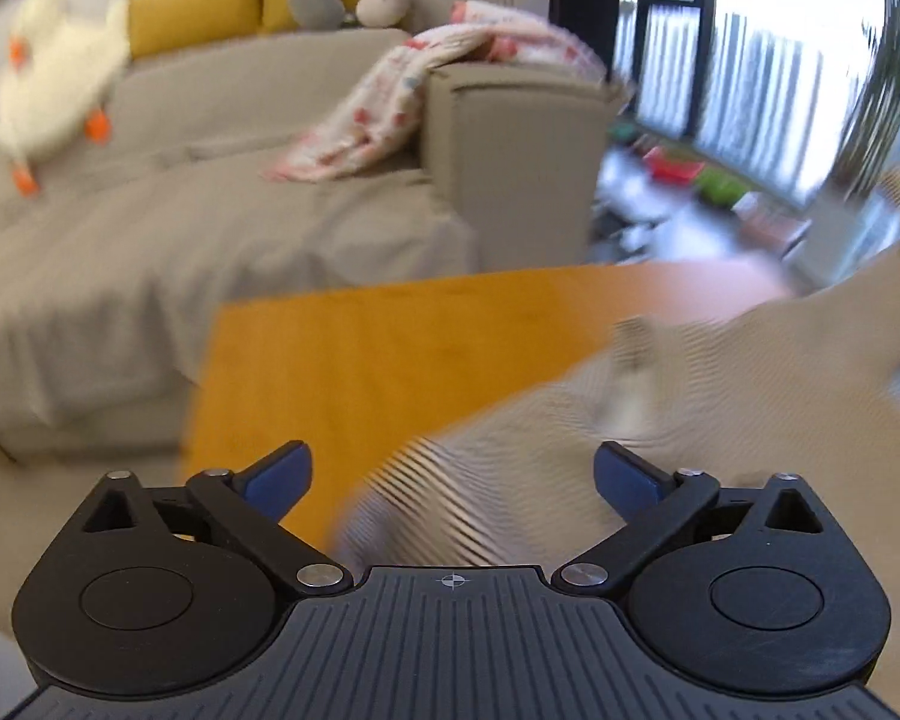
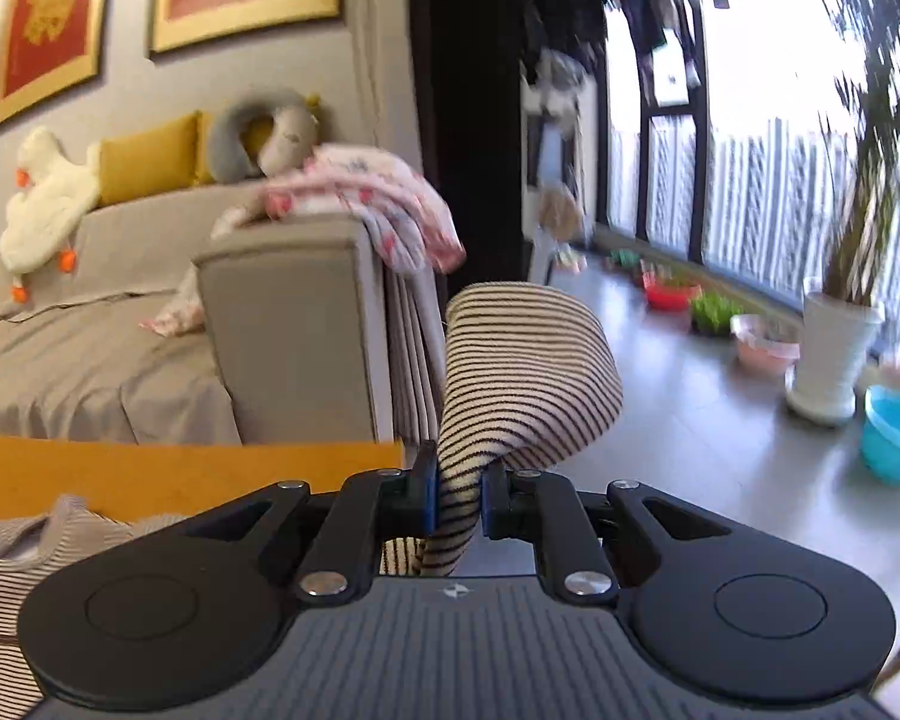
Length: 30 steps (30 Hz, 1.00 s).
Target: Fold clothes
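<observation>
A cream shirt with thin dark stripes (image 1: 660, 402) lies blurred over the right part of the orange table (image 1: 390, 348). My left gripper (image 1: 453, 480) is open and empty, just above the shirt's near edge. My right gripper (image 2: 459, 498) is shut on a fold of the striped shirt (image 2: 522, 360), which sticks up and curls over in front of the fingers. The rest of the shirt (image 2: 24, 552), with its neckline, lies at the lower left on the table (image 2: 180, 471).
A grey sofa (image 1: 210, 228) with a pink patterned blanket (image 1: 426, 90) over its armrest stands beyond the table. A white plush duck (image 1: 54, 84) and yellow cushions lie on it. Plant pots and a blue basin (image 2: 897, 438) stand on the floor by the window.
</observation>
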### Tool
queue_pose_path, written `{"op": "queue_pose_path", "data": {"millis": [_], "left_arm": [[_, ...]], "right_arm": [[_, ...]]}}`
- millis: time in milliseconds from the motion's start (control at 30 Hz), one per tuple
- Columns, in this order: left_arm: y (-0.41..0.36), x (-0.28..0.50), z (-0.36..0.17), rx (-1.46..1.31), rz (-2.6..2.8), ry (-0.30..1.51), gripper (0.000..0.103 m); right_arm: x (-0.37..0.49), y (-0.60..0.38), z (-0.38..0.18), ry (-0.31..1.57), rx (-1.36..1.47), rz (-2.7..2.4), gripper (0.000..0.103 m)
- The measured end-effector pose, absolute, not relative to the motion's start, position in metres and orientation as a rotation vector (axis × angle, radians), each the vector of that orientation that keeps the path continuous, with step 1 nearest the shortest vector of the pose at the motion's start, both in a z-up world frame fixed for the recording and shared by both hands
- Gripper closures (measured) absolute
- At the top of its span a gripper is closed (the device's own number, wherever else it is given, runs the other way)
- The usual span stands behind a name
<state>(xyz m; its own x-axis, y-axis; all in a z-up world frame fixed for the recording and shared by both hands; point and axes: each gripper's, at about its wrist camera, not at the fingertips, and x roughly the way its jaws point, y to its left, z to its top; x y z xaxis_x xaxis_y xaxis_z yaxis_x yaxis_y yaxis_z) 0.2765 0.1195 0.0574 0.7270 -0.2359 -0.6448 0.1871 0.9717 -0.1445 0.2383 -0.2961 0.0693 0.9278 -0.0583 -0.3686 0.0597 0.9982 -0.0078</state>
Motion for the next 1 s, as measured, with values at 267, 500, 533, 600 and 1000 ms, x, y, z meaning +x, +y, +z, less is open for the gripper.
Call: {"op": "queue_pose_path", "data": {"millis": [267, 500, 533, 600, 1000], "left_arm": [[0.136, 0.218, 0.059, -0.238, -0.304, 0.768, 0.0], [0.135, 0.2, 0.045, -0.27, -0.324, 0.794, 0.0], [0.134, 0.201, 0.043, -0.272, -0.326, 0.797, 0.0], [0.132, 0.207, 0.042, -0.273, -0.333, 0.799, 0.0], [0.118, 0.216, 0.029, -0.378, -0.506, 0.785, 0.0]], "right_arm": [[0.225, -0.215, 0.107, 0.258, -0.193, 0.078, 0.09], [0.203, -0.147, 0.056, 0.396, -0.467, 0.302, 0.089], [0.196, -0.143, 0.043, 0.434, -0.516, 0.333, 0.089], [0.187, -0.14, 0.025, 0.522, -0.573, 0.388, 0.085], [0.223, -0.125, 0.097, 0.62, 0.009, 0.638, 0.054]]}}
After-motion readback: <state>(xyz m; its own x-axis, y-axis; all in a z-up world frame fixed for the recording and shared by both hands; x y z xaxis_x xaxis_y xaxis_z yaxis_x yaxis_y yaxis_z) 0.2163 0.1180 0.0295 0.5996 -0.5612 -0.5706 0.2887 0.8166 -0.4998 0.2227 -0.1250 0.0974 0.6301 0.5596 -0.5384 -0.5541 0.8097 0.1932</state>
